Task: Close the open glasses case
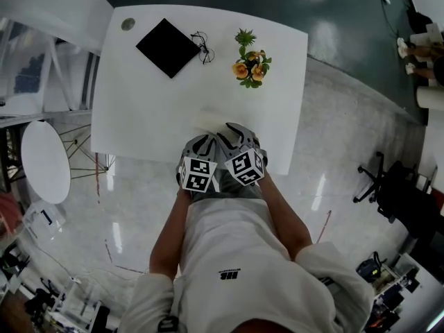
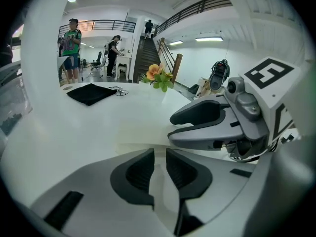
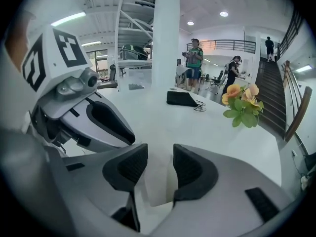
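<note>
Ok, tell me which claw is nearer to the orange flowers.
Right. The right claw is at the near edge of the table, almost in line with the flowers; the left claw is beside it, farther left.

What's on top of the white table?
A black cloth, glasses beside it, and orange flowers. At the near edge, the left gripper and right gripper cover most of a pale thing, so I cannot tell what it is.
</note>
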`<state>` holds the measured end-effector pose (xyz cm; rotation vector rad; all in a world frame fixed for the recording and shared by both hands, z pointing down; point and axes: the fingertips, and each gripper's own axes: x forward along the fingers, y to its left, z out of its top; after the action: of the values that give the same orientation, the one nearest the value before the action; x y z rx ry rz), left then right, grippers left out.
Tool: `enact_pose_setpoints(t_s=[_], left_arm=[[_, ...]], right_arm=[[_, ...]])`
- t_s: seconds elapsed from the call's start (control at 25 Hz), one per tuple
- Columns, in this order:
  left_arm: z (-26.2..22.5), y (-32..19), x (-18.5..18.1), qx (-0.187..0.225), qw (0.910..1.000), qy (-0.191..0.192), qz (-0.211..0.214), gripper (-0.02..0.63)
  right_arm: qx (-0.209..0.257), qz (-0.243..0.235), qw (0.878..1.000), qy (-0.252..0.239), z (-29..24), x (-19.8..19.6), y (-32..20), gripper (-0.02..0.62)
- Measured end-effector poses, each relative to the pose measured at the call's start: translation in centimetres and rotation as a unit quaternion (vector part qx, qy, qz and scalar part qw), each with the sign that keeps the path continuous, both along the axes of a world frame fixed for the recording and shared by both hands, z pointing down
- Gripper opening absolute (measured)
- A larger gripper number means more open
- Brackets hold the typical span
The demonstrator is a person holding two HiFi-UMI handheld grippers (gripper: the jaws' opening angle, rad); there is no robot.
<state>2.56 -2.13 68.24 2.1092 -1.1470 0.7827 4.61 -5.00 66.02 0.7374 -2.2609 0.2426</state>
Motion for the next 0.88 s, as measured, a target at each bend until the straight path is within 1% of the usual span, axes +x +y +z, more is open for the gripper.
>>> enact_pose_setpoints(t_s=[0.24,0.4,0.56,0.68,0.88], left_arm=[[-1.2,-0.2,-0.8,0.017,0.9998,-0.012,-0.007,0.087],[-2.7,-0.4,-1.5,0.036,0.999,-0.022,-0.013,0.089],[-5.8,-1.5,-2.3,0.082,0.996,-0.025,-0.027,0.102],[-9.0,-2.3,-2.9,0.117,0.992,-0.031,-0.034,0.128],[-13.3,-2.9,-3.1,0.17,0.9838,-0.029,-0.05,0.153]], right_arm=[[-0.007,0.001,1.0,-0.019,-0.7,0.0,0.5,0.144],[-0.007,0.012,0.999,-0.038,-2.0,0.4,0.5,0.144],[0.01,0.036,0.997,-0.069,-5.2,1.4,-0.5,0.144],[0.023,0.057,0.994,-0.086,-8.3,2.4,-1.2,0.144],[0.054,0.065,0.99,-0.114,-12.3,3.7,-1.6,0.144]])
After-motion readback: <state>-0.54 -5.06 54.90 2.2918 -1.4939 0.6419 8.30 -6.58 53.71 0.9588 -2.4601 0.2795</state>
